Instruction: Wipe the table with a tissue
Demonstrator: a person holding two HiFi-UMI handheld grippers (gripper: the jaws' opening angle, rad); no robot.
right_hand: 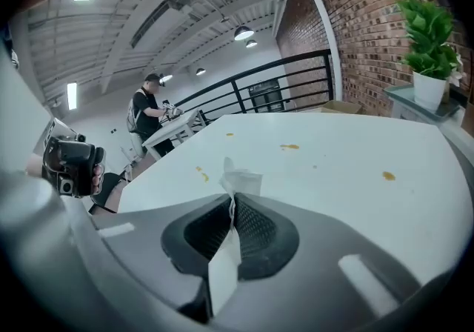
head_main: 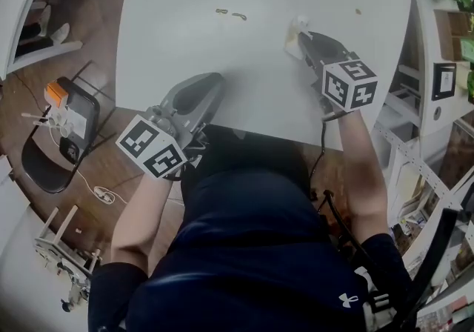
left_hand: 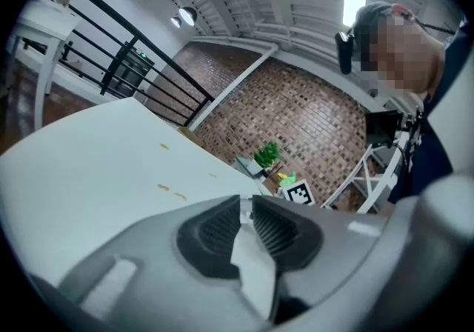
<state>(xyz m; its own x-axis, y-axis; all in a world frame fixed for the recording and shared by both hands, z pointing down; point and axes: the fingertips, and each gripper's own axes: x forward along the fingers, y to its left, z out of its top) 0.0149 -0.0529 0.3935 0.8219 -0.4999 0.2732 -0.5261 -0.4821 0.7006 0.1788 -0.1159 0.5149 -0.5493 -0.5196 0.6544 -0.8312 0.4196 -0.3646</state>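
The white table [head_main: 259,71] carries several small yellow-brown stains [head_main: 238,16], which also show in the right gripper view as stains [right_hand: 290,147]. My right gripper [head_main: 302,35] rests over the table's right half, shut on a folded white tissue [head_main: 294,29]. That tissue [right_hand: 238,178] sticks out ahead of the right gripper [right_hand: 231,197] and trails back between the pads. My left gripper [head_main: 216,80] hovers at the table's near edge. In its own view the left gripper [left_hand: 246,201] has its jaws nearly together, with a white strip that looks like tissue [left_hand: 253,260] caught between them.
A black chair [head_main: 55,145] with an orange device stands on the wooden floor at the left. White shelving [head_main: 415,101] with a marker sign [head_main: 444,80] lines the right side. A potted plant [right_hand: 426,34] sits by the brick wall. A person [right_hand: 152,112] stands at a far table.
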